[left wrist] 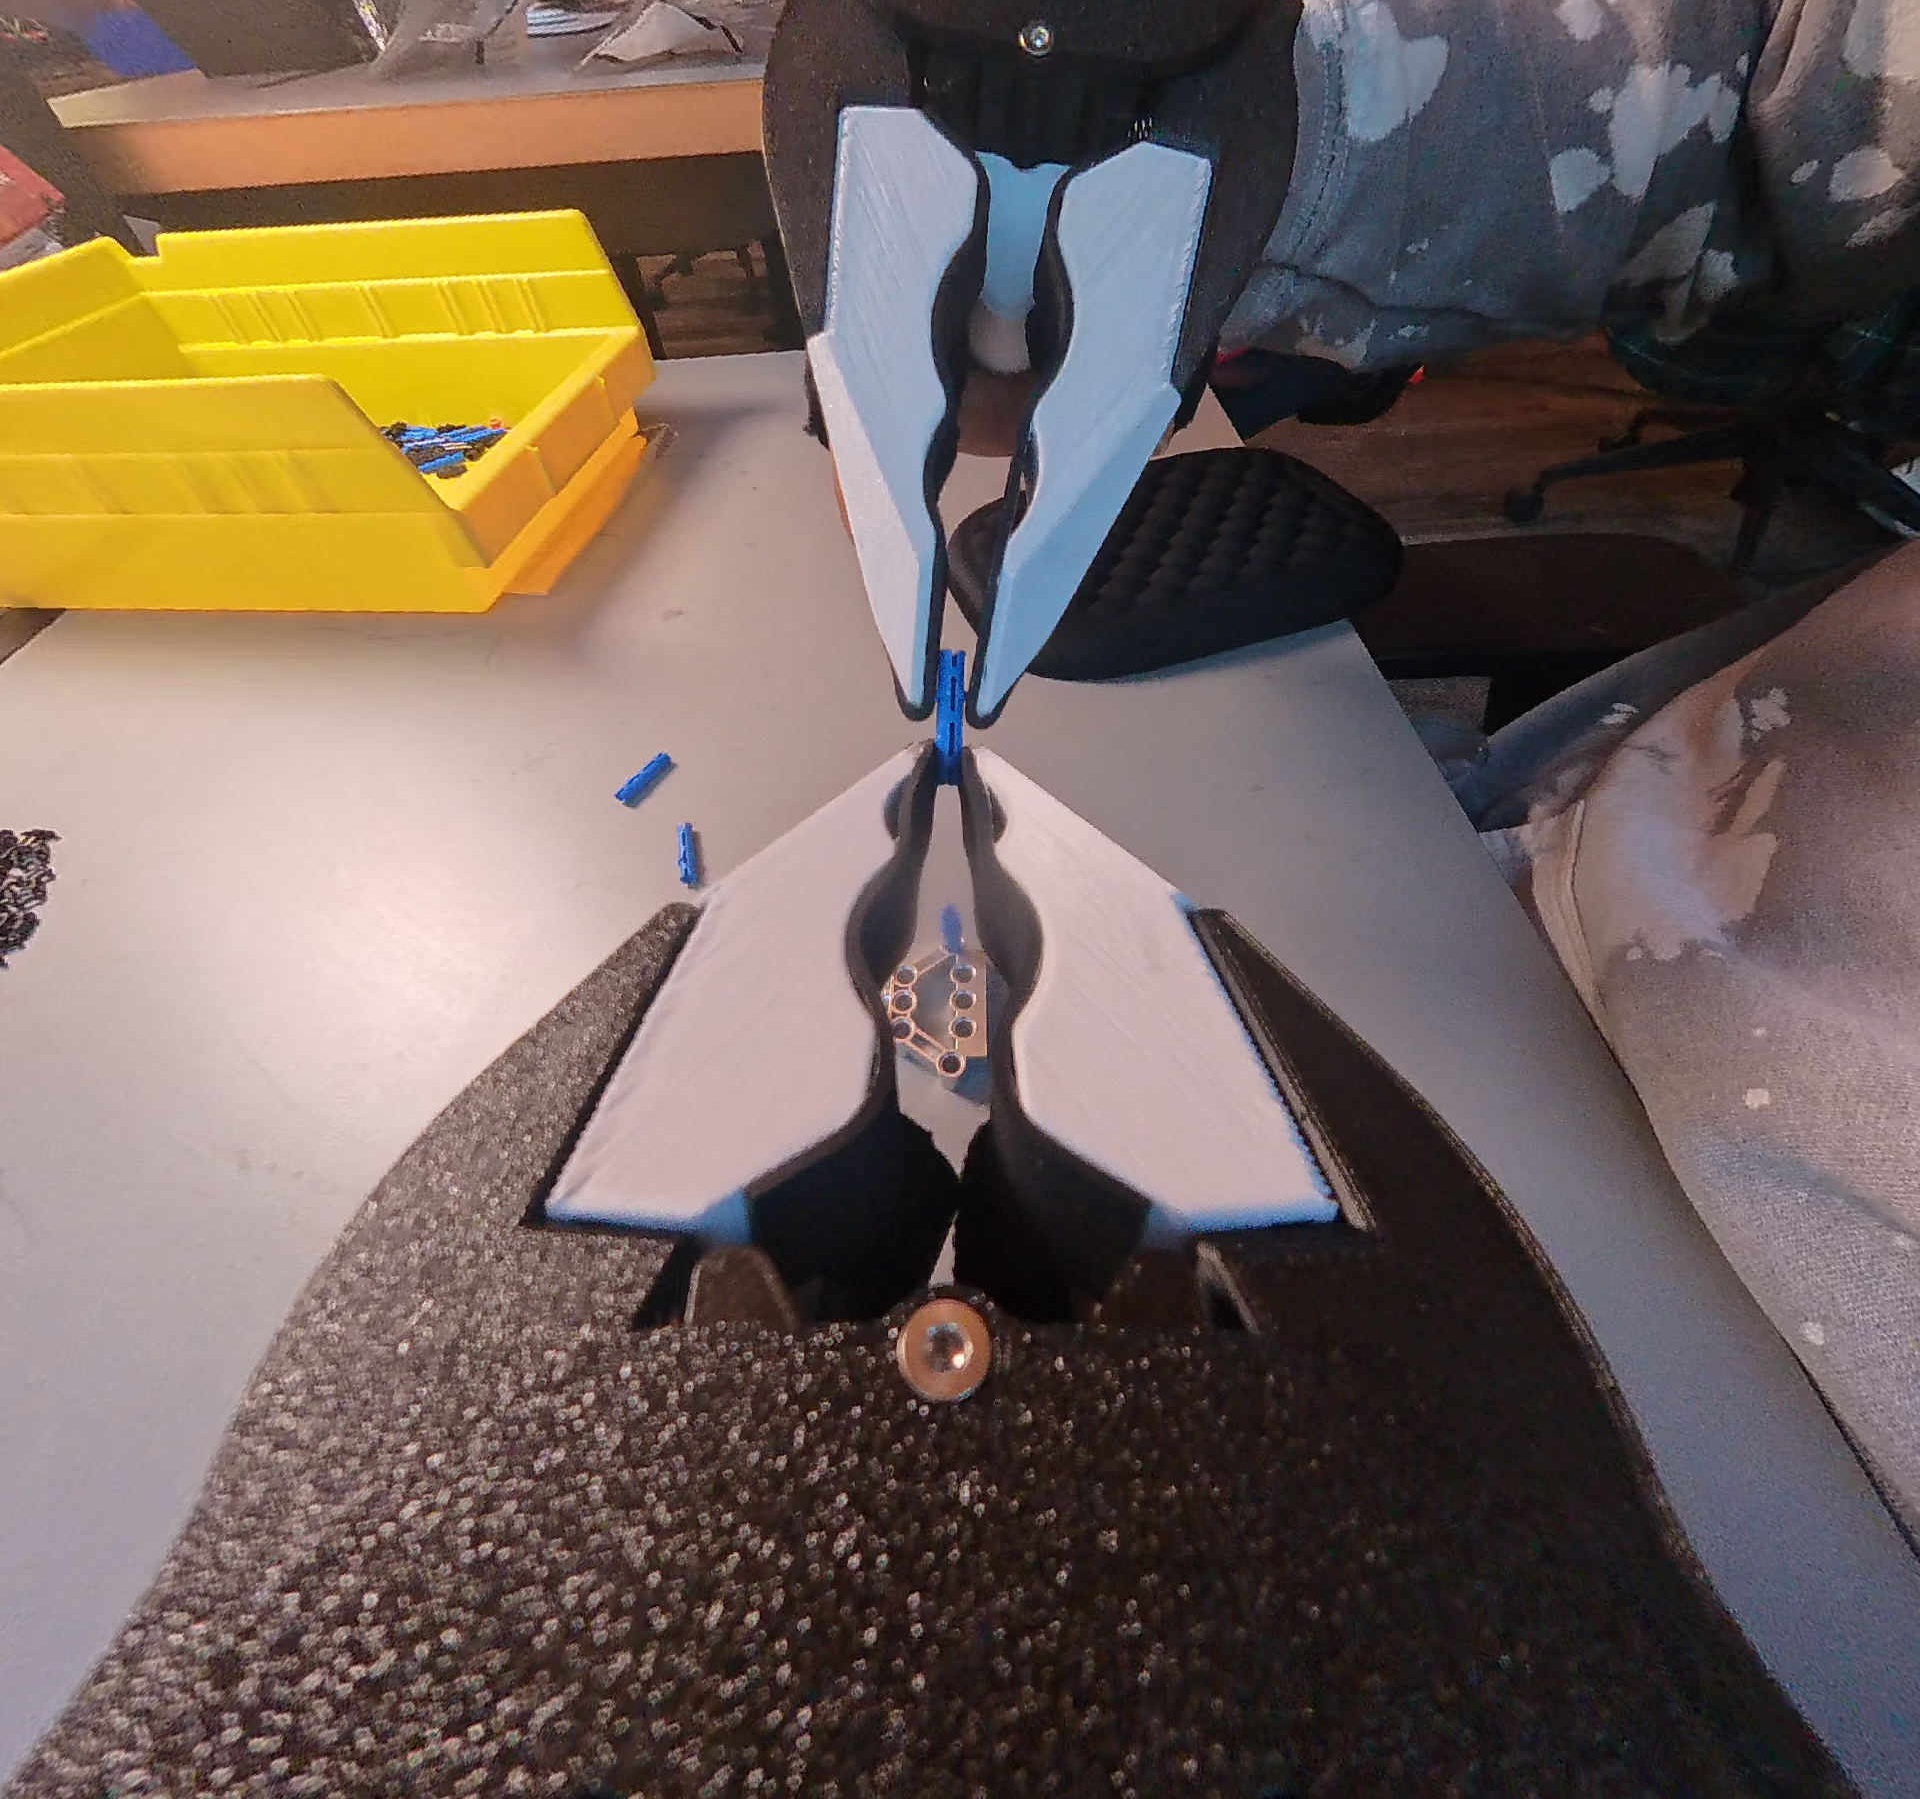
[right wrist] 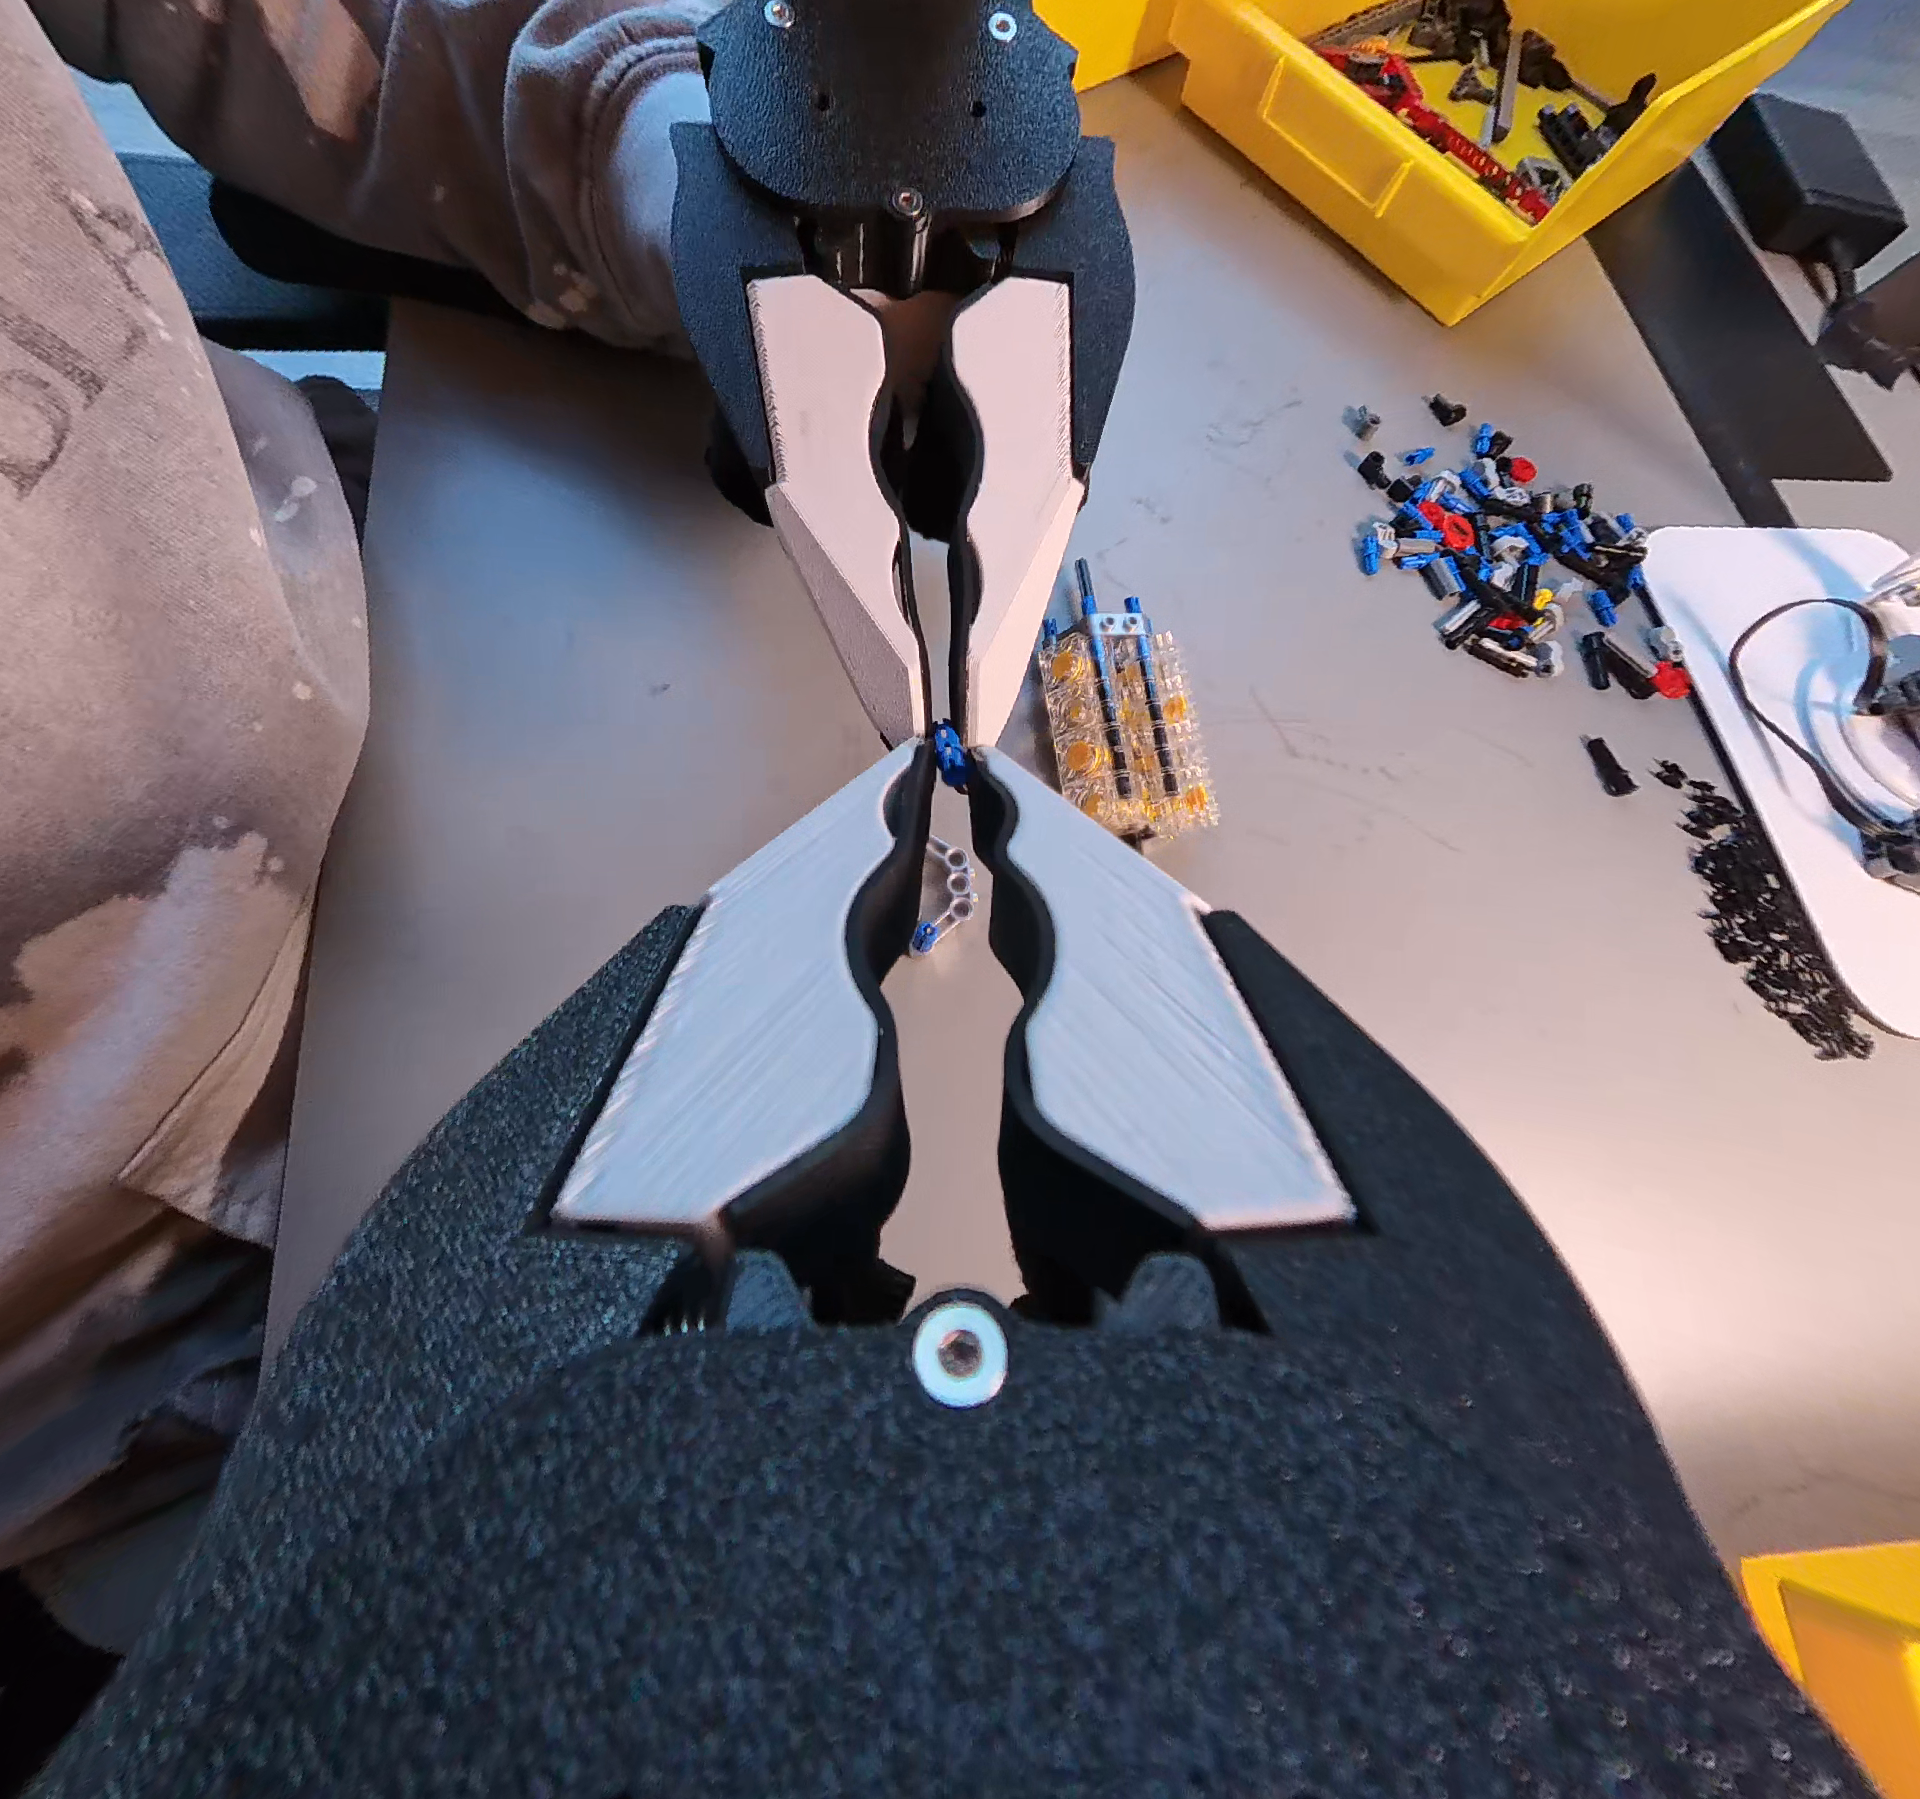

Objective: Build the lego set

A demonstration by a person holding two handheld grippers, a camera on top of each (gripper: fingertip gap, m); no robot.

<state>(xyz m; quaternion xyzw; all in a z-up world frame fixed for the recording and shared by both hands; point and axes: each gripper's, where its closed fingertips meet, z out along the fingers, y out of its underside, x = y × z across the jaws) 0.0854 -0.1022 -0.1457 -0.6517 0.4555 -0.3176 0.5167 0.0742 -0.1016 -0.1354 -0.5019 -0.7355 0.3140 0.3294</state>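
Pinching one small blue pin [left wrist: 950, 710] from both ends, left tool [left wrist: 948, 762] and right tool [right wrist: 948, 762] tip to tip above the desk [left wrist: 312, 918]; keeping tips aligned advisable; grey perforated piece [right wrist: 954, 892] below, yellow bin [left wrist: 312, 419] well apart

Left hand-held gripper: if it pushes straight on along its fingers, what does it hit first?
The right hand-held gripper, tip to tip with the left hand-held gripper. Both pinch the same small blue plastic pin, so there's no free travel ahead.
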